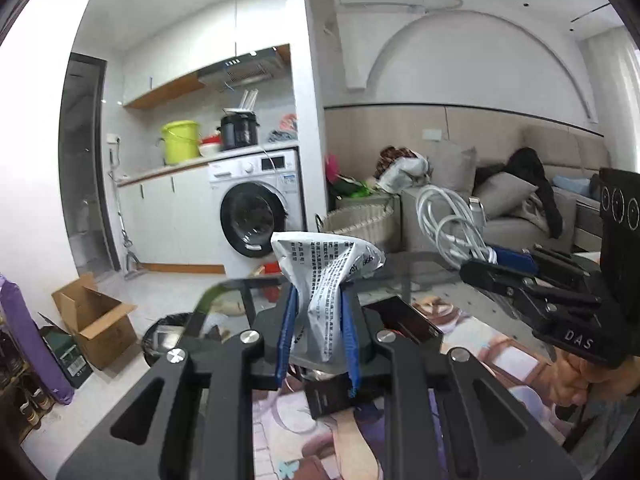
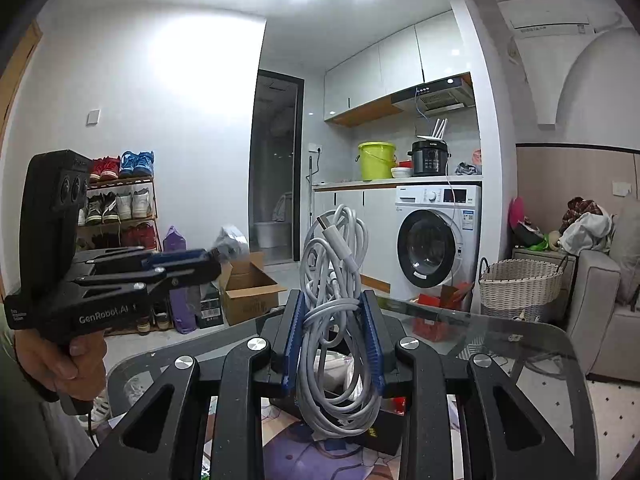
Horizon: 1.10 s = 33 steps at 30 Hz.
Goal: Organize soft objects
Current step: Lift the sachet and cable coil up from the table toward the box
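Observation:
My left gripper (image 1: 318, 312) is shut on a crumpled white plastic packet with black print (image 1: 326, 276), held upright above the glass table (image 1: 420, 276). My right gripper (image 2: 334, 320) is shut on a coiled white charging cable (image 2: 336, 300), also held above the table. In the left wrist view the right gripper (image 1: 496, 264) shows at the right with the cable (image 1: 452, 220) bunched at its tip. In the right wrist view the left gripper (image 2: 200, 262) shows at the left, held by a hand; the packet is barely visible there.
A black box (image 2: 380, 432) lies on a printed mat (image 1: 480, 344) on the table below both grippers. A wicker basket (image 2: 520, 284), a grey sofa (image 1: 520, 220), a washing machine (image 2: 436, 240), a cardboard box (image 1: 96, 320) and a shoe rack (image 2: 120, 208) stand around.

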Each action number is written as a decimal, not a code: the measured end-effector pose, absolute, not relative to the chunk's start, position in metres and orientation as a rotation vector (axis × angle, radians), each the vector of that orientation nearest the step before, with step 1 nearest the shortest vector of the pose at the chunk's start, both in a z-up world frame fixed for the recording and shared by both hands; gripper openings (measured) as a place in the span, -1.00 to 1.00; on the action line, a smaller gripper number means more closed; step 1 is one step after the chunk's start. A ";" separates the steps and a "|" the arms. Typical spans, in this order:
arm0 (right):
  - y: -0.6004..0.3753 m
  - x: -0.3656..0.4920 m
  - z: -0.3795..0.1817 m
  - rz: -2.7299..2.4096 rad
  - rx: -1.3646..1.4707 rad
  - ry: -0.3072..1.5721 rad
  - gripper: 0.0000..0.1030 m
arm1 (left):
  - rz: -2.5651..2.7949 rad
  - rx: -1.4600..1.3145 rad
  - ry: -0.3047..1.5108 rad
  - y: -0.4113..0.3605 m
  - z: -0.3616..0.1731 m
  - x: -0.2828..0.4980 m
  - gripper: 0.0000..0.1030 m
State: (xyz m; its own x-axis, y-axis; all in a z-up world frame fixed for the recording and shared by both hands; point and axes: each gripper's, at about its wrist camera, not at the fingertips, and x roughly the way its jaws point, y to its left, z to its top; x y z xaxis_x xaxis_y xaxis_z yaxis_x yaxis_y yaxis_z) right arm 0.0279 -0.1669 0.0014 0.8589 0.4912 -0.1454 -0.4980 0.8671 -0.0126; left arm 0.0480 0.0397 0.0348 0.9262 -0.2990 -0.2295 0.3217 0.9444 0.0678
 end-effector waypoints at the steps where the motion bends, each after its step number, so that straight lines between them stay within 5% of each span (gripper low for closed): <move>1: -0.169 0.030 0.003 0.519 -0.052 0.138 -0.46 | -0.319 0.100 0.218 0.041 0.035 0.048 -0.61; 33: -0.147 0.140 0.065 0.533 -0.074 0.231 -0.46 | -0.272 0.026 0.234 0.027 0.058 0.136 -0.60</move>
